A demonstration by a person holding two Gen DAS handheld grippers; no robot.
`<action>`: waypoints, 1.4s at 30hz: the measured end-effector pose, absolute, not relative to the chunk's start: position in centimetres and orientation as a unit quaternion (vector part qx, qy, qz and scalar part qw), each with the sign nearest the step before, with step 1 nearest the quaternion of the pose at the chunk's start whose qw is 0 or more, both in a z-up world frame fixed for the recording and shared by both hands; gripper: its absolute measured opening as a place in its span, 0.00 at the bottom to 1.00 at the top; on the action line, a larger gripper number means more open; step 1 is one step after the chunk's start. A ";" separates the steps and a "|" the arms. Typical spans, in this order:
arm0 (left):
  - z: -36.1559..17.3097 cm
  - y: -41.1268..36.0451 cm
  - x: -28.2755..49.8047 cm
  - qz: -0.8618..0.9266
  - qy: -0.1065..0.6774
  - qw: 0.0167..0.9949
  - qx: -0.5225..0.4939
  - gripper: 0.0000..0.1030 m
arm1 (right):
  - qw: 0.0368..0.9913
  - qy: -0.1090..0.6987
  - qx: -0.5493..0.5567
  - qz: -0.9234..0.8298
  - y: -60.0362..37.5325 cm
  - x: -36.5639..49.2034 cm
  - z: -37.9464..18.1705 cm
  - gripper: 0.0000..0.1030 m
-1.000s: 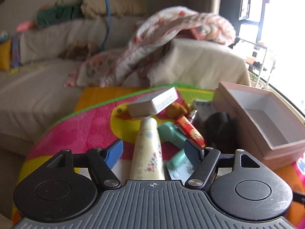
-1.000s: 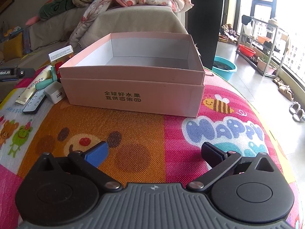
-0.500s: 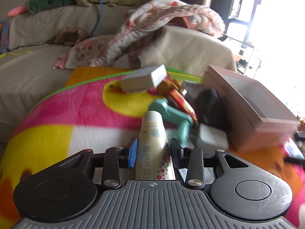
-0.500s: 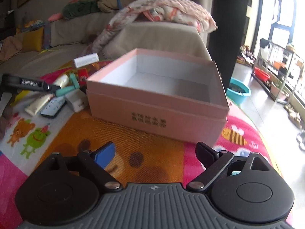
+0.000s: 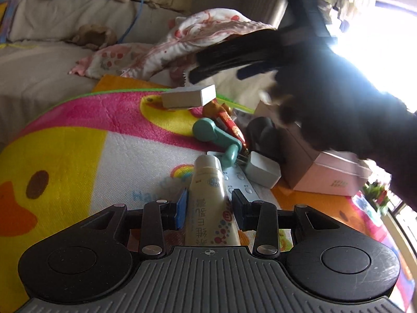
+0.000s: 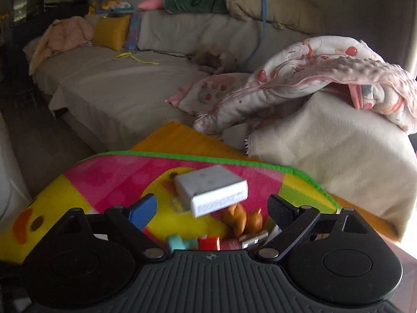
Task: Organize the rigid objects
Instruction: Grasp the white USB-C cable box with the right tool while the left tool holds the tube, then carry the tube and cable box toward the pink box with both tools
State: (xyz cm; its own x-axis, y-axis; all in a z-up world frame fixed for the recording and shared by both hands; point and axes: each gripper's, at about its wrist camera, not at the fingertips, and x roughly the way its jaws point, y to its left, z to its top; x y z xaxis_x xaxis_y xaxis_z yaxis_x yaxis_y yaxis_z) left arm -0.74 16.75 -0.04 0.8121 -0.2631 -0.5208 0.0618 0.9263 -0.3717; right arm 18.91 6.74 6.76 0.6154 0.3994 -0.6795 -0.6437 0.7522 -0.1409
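Note:
A cream tube (image 5: 207,177) with printed dots lies on the colourful mat (image 5: 78,143), and my left gripper (image 5: 209,203) is shut on its lower half. Beyond it lie a teal handled thing (image 5: 216,135), a red tube (image 5: 230,122), a white charger (image 5: 262,170) and a white flat box (image 5: 189,96). The pink open box (image 5: 336,174) stands to the right. My right gripper (image 6: 213,206) is open just above the white flat box (image 6: 211,191), with nothing between its fingers. In the left wrist view that right gripper (image 5: 224,70) is a dark blur over the pile.
A brown toy figure (image 6: 239,219) and a black object (image 5: 263,135) sit in the pile, and a pale remote (image 5: 239,185) lies under the tube. A sofa (image 6: 117,91) with a floral blanket (image 6: 312,73) borders the mat's far edge.
My left gripper has shut on the cream tube and moved in over it. My right gripper has swung left from the pink box to above the white flat box.

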 end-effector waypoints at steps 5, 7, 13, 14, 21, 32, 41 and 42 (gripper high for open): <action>-0.2 16.8 -0.7 -0.088 0.293 0.935 -0.179 0.38 | 0.855 0.400 -0.166 0.286 9.1 24.4 3.9 0.90; -0.2 16.9 -0.7 -0.089 0.292 0.935 -0.181 0.38 | 0.836 0.440 -0.126 0.303 8.9 25.4 3.6 0.90; -0.2 16.9 -0.7 -0.089 0.293 0.934 -0.182 0.38 | 0.821 0.435 -0.177 0.323 9.5 22.2 3.2 0.74; -0.2 16.9 -0.7 -0.089 0.293 0.934 -0.183 0.38 | 0.821 0.427 -0.198 0.324 9.7 21.3 3.3 0.72; -0.3 17.2 -0.6 -0.092 0.293 0.932 -0.192 0.38 | 0.830 0.389 -0.190 0.351 6.2 16.0 7.3 0.68; 0.5 14.5 -0.9 -0.064 0.297 0.947 -0.108 0.37 | 0.893 0.292 -0.180 0.289 -11.3 1.3 9.5 0.67; 3.8 6.2 -6.9 -0.147 0.292 0.945 0.029 0.13 | 0.916 0.328 -0.116 0.201 -21.7 -5.1 5.5 0.67; 4.3 5.3 -7.6 -0.157 0.288 0.944 0.040 0.13 | 0.918 0.323 -0.111 0.201 -22.5 -5.7 5.5 0.67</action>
